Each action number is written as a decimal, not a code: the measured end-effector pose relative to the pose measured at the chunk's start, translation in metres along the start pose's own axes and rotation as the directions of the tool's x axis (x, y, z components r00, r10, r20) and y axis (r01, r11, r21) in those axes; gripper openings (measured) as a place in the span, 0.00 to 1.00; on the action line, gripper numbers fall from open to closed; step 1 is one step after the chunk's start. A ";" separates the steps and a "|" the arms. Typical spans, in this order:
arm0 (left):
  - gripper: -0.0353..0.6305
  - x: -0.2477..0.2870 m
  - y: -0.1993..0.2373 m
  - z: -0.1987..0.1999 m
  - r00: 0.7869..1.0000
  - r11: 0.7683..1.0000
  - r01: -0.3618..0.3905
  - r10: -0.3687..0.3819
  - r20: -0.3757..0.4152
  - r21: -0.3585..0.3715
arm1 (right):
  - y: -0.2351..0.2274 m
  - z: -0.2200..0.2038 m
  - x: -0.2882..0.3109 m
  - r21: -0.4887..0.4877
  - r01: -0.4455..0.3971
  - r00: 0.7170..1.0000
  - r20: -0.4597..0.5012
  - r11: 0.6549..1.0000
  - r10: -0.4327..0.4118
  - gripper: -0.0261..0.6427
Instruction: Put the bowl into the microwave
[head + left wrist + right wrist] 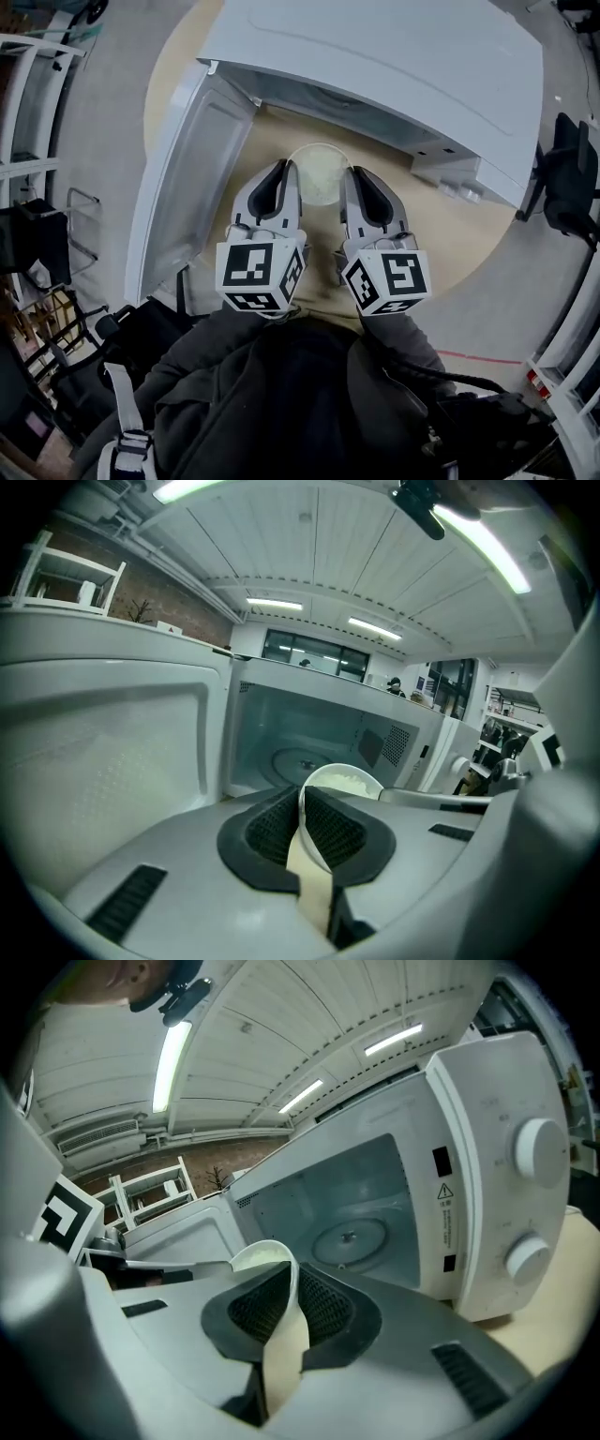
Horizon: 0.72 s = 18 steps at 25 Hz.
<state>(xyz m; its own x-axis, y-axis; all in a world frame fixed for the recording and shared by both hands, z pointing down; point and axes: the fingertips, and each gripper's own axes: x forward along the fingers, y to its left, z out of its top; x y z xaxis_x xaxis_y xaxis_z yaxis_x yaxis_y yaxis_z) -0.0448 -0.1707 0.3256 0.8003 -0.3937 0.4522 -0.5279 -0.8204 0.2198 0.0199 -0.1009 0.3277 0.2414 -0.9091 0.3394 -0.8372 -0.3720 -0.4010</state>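
We carry the bowl, both grippers clenched on its rim, toward the open microwave; next, ease it inside.

The microwave stands on the table with its door swung out to the left. Inside the cavity lies the turntable, and the knobs sit to the cavity's right. The bowl is before the opening, above the table, between the left gripper and the right gripper. Each gripper's jaws clasp the rim on its own side.
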 end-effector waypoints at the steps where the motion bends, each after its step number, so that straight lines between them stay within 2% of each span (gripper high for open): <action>1: 0.10 0.005 0.002 0.002 1.000 1.000 0.009 -0.009 -0.003 -0.003 | -0.001 0.002 0.005 0.002 0.016 1.000 0.003 1.000 -0.016 0.09; 11: 0.10 0.066 0.010 0.034 0.998 0.998 0.065 -0.065 -0.009 0.021 | -0.028 0.031 0.050 0.055 0.128 0.990 0.055 0.990 -0.131 0.09; 18: 0.10 0.112 0.009 0.035 0.994 0.995 0.098 -0.098 -0.045 0.007 | -0.056 0.036 0.076 0.086 0.194 0.979 0.052 0.977 -0.199 0.09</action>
<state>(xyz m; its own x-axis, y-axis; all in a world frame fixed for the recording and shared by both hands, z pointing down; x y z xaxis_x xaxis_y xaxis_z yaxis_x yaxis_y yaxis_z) 0.0501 -0.2368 0.3479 0.8345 -0.2921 0.4673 -0.4444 -0.8581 0.2572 0.1030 -0.1560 0.3451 0.4278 -0.8256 0.3679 -0.7290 -0.5558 -0.3994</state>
